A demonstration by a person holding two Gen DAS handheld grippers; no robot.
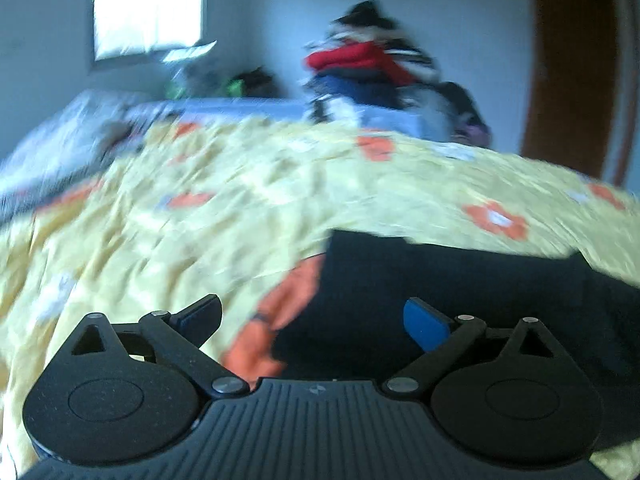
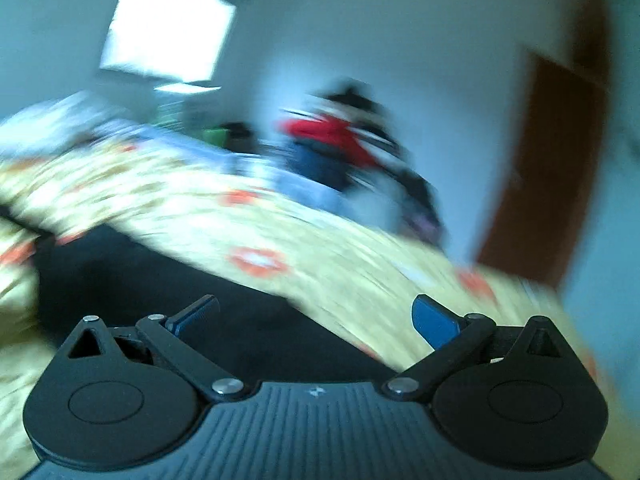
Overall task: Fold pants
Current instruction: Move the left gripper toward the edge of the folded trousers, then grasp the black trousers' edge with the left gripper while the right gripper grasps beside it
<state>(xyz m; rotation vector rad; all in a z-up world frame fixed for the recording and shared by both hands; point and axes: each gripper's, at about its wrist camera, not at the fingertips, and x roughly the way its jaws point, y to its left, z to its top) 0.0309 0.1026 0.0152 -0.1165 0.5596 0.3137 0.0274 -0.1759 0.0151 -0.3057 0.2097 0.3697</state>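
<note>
On the left side of the bed, your left gripper hangs low over the yellow flowered bedspread with its fingers spread wide and nothing between them. Just ahead and a little to its right lie the pants, a dark, flat shape with a straight far edge and a squared corner; that neat outline suggests at least one fold is already in, though motion blur hides any layers or seams, so you cannot count folds from here. The left fingers sit over the near left edge of the cloth, one above the bedspread and one above the dark fabric, gripping neither.

Farther right, your right gripper is likewise wide open and empty, hovering above the pants, which run from the left of its view down under its fingers. Both views are smeared, so fine detail is lost.

Judging by this, you are between grasps: whatever fold came first looks laid down, and any further halving or smoothing is yet to do. A heap of clothes sits at the far end of the bed, well apart from the work.
</note>
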